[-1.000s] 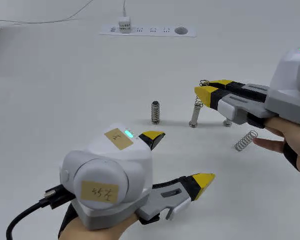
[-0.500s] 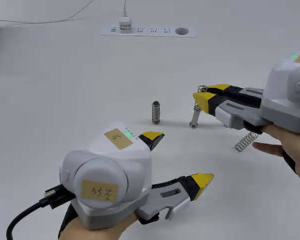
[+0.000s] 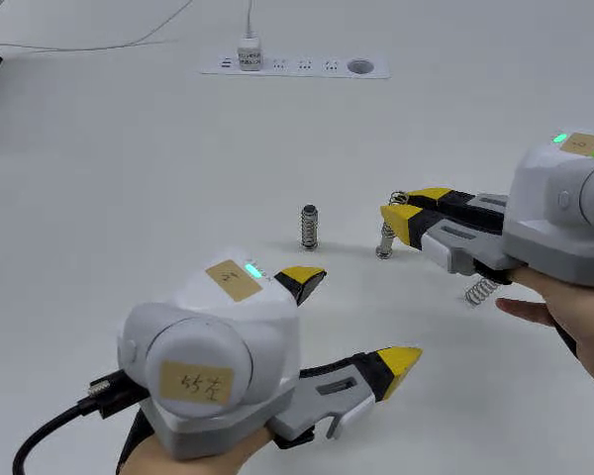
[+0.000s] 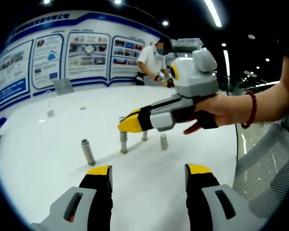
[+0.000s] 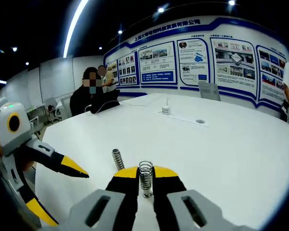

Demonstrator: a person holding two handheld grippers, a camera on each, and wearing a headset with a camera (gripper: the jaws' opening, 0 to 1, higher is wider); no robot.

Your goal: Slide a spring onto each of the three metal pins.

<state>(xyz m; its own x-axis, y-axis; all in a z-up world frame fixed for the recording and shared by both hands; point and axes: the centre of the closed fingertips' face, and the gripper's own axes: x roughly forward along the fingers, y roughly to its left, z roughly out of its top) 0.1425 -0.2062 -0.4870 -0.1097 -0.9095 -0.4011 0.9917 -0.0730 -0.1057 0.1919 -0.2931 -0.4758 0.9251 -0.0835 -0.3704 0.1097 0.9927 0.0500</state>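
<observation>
My right gripper [image 3: 394,211] is shut on a spring [image 5: 145,176] held upright, its lower coils over the middle metal pin [image 3: 384,244]. To the left a pin with a spring on it [image 3: 309,226] stands alone. A loose spring [image 3: 480,289] lies on the table under the right gripper's body. My left gripper [image 3: 354,317] hovers open and holding nothing in the near left, well short of the pins. In the left gripper view the right gripper [image 4: 128,126] covers the top of the middle pin [image 4: 124,143], with another pin [image 4: 144,136] behind it.
A white power strip [image 3: 292,65] with a plug [image 3: 248,49] and cable lies at the far edge of the white table [image 3: 129,178]. People sit and stand at the table's far sides in the gripper views.
My right gripper has come down and slightly toward me with the spring, bringing it lower over the middle pin. The left gripper has stayed put.
</observation>
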